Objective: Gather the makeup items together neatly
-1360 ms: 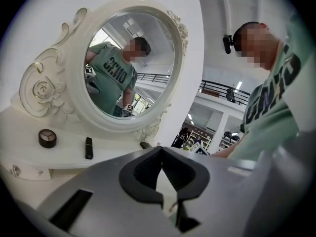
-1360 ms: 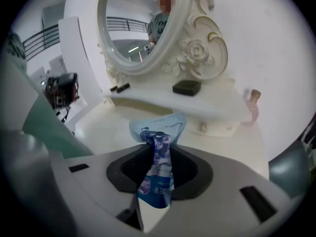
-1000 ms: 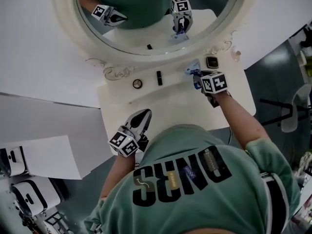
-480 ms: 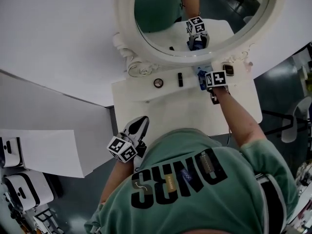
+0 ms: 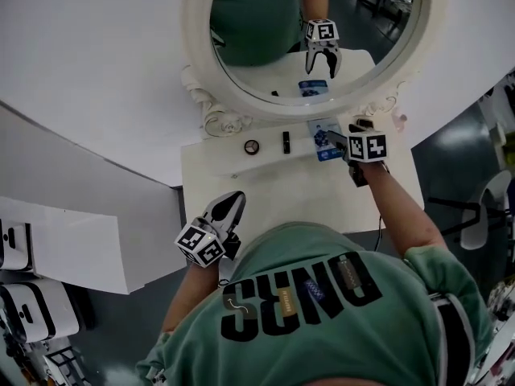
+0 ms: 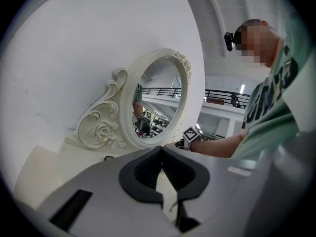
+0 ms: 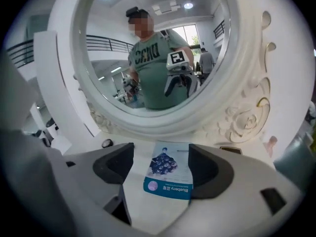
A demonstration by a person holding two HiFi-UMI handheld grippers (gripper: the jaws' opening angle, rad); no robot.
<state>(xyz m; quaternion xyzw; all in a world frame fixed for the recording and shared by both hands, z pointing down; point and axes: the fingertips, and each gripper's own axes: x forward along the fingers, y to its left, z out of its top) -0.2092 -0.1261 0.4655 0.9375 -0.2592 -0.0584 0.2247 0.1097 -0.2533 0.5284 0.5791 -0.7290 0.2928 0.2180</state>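
At lower left, the left hand-held gripper has its smooth grey jaws pressed together with nothing between them. On the matte white table, below the carved oval mirror, lie a small round compact, a black lipstick tube and a flat, glossy blue-and-white blueberry sachet. Over the sachet, the right hand-held gripper has just been opening; its jaws now stand wide, clear of the sachet.
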